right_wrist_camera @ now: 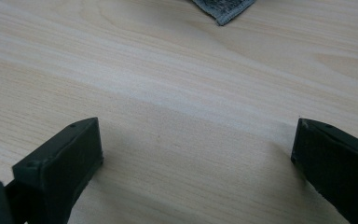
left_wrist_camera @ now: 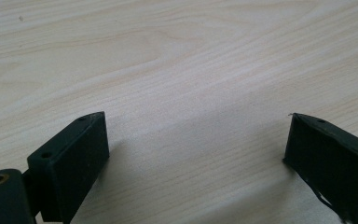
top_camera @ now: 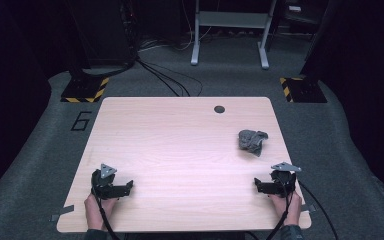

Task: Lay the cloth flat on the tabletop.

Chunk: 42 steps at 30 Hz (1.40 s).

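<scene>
Jaws wide apart on both grippers — swing your right gripper (top_camera: 258,187) over the crumpled grey cloth (top_camera: 252,140) and pinch a raised fold.

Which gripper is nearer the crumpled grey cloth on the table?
Right. The right gripper sits just below the crumpled grey cloth, jaws open; the left gripper is across the table, far to its left.

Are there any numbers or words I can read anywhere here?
"6": a big dark number on the grey floor, at, left of the table.
Yellow-and-black warning stripes, no words, on the two black stand bases at and.
Nothing to read on the table, the grey cloth or the tongs.
</scene>
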Tool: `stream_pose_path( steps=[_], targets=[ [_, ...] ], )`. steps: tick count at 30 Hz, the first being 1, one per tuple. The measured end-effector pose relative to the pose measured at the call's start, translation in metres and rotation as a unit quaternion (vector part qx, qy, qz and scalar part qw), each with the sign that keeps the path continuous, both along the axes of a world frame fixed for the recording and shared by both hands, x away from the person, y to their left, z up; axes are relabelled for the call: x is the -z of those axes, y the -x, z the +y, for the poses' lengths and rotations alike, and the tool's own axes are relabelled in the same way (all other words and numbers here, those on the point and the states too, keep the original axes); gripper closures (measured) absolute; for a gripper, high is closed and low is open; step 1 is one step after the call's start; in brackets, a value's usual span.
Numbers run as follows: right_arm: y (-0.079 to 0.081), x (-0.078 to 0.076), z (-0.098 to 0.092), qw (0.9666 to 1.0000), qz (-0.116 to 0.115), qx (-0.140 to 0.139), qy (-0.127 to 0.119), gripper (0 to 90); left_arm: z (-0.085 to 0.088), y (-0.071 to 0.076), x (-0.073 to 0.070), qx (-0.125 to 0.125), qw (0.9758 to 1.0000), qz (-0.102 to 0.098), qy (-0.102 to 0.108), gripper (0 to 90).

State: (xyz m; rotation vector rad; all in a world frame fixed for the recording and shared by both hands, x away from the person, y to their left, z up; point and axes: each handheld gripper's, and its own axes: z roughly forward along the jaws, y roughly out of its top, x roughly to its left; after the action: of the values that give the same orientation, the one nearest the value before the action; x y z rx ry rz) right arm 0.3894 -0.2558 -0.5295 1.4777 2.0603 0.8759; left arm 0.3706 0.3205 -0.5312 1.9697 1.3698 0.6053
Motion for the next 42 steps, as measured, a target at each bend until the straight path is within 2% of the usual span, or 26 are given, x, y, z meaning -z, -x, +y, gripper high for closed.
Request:
stream_pose_path(
  steps=[19, 23, 33, 35, 40, 42],
  targets=[
    [-0.001, 0.000, 0.001, 1.0000, -0.001, 0.006, -0.002, 0.3, 0.000, 0.000, 0.000, -0.002, 1.0000, -0.001, 0.000, 6.1],
    [-0.003, -0.001, 0.001, 0.9998, 0.005, 0.017, -0.001, 0.0, 0.000, -0.001, 0.000, -0.002, 1.0000, -0.001, 0.000, 6.3],
    [-0.008, -0.003, 0.000, 0.9997, 0.016, 0.018, 0.000, 0.0, 0.000, -0.001, 0.000, -0.002, 1.0000, -0.001, -0.001, 6.5],
    [-0.010, -0.006, 0.001, 0.9996, 0.017, 0.019, -0.007, 0.0, 0.000, -0.001, 0.000, -0.002, 1.0000, -0.001, 0.000, 6.5],
    [-0.015, -0.017, 0.003, 0.9999, 0.008, 0.012, -0.003, 0.0, 0.000, 0.000, 0.000, -0.001, 1.0000, -0.001, -0.001, 6.7],
    [-0.022, -0.028, 0.007, 1.0000, 0.001, 0.006, -0.001, 0.0, 0.000, 0.000, 0.000, -0.001, 1.0000, -0.001, 0.000, 6.8]
  ],
)
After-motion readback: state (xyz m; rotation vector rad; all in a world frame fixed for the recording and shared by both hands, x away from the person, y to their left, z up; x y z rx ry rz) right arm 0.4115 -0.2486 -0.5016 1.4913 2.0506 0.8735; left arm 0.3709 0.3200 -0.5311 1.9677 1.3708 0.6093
